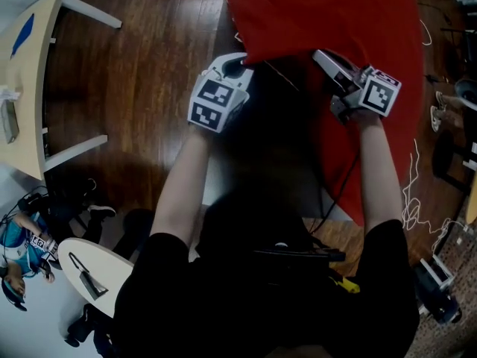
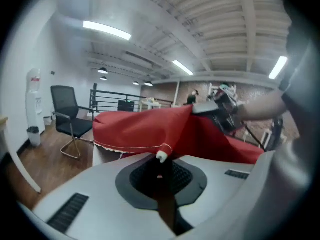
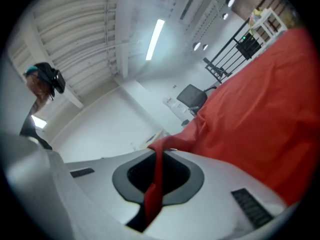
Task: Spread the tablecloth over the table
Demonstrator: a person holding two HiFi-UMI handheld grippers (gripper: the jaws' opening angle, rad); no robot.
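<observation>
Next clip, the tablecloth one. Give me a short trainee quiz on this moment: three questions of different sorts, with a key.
1. Multiple choice: what do the jaws of the right gripper pinch?
A) a blue towel
B) the red tablecloth
C) nothing
2. True or false: the left gripper stands wide open, clear of the cloth.
3. Fill in: in the left gripper view, the office chair at the left is ____ in colour.
Key: 1 B. 2 False: its jaws are shut on the cloth's trimmed edge. 3 black.
</observation>
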